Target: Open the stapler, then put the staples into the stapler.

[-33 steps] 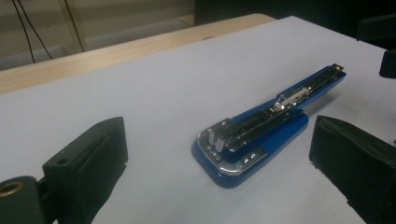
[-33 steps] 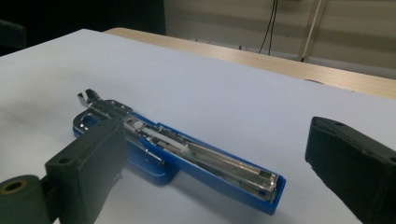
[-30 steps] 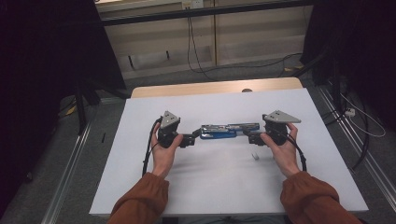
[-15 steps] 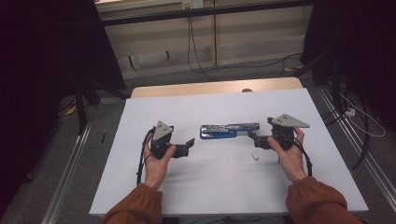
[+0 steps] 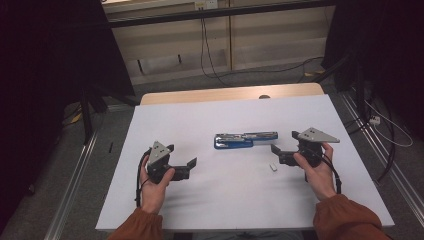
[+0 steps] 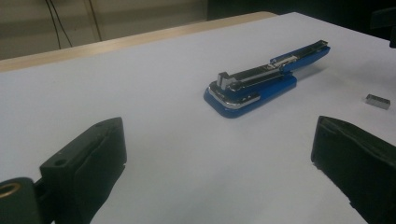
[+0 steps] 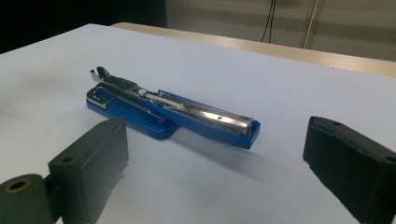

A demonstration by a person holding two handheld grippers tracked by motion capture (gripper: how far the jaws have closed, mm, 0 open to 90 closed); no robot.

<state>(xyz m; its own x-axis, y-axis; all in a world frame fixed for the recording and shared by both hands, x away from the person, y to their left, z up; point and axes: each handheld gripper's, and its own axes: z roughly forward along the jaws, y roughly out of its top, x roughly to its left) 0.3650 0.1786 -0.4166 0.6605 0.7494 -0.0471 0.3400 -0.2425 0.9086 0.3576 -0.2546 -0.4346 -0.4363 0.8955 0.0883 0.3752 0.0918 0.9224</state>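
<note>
High view shows both tools [image 5: 182, 163] [image 5: 280, 152] flanking the stapler [image 5: 245, 140].

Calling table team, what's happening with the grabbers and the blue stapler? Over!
Left gripper open, empty. Right gripper open, empty. Blue stapler lying unfolded between them. Staple strip loose near right gripper.

Rust-orange sleeves [image 5: 345, 217] with gathered cuffs cover both forearms. Each hand grips a black tool: the left gripper [image 5: 189, 165] and the right gripper [image 5: 274, 150] each carry a grey three-cornered plate [image 5: 315, 135] on top, blocky black jaws with small round holes, and a black cable [image 5: 139, 175] looping back along the wrist.
</note>
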